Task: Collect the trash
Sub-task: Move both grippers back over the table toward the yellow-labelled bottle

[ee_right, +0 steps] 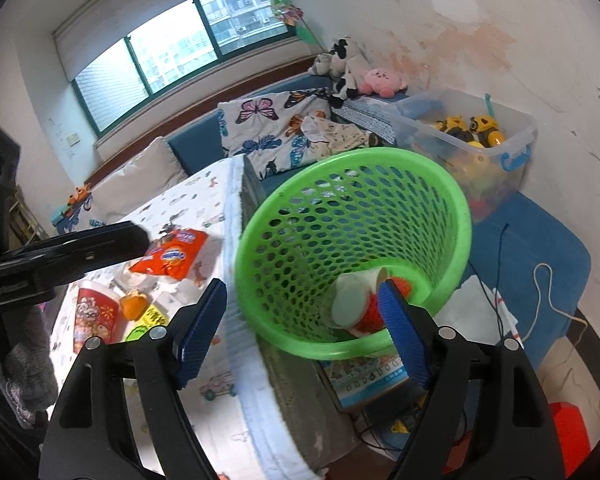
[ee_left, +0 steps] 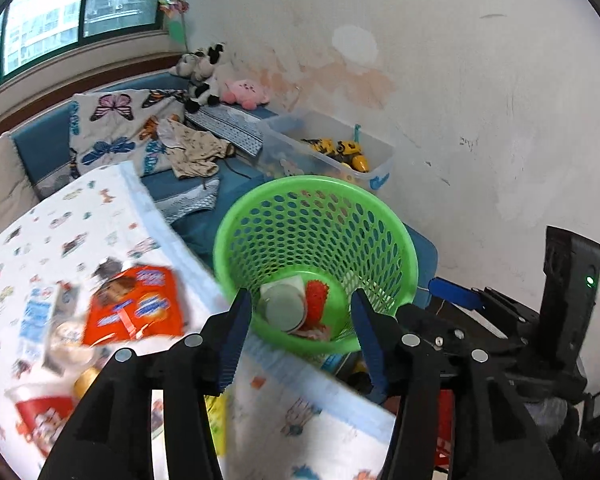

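Left gripper (ee_left: 300,340): black frame, blue ribbed pads, jaws spread with nothing between them; it hangs over the near rim of the basket.
Right gripper (ee_right: 304,332): same build, jaws spread wide and empty; its right pad sits in front of the basket's near rim.
Desk (ee_right: 220,392): covered in white cloth printed with small cartoon figures; its edge is just beside the basket.
Trash on desk: orange snack packet (ee_right: 172,258), red-and-white printed paper cup (ee_right: 94,316) lying on its side, small orange round item (ee_right: 134,304), yellow-green wrapper (ee_right: 148,322).
Green perforated plastic basket (ee_left: 316,200): tilted toward the cameras, just past the desk edge.
Basket contents: white round-lidded cup (ee_left: 284,306) and red wrapper (ee_left: 316,294) at the bottom.
Beyond: clear plastic toy bin (ee_right: 516,148), butterfly-print blanket (ee_right: 268,128), pink plush toy (ee_right: 382,80).
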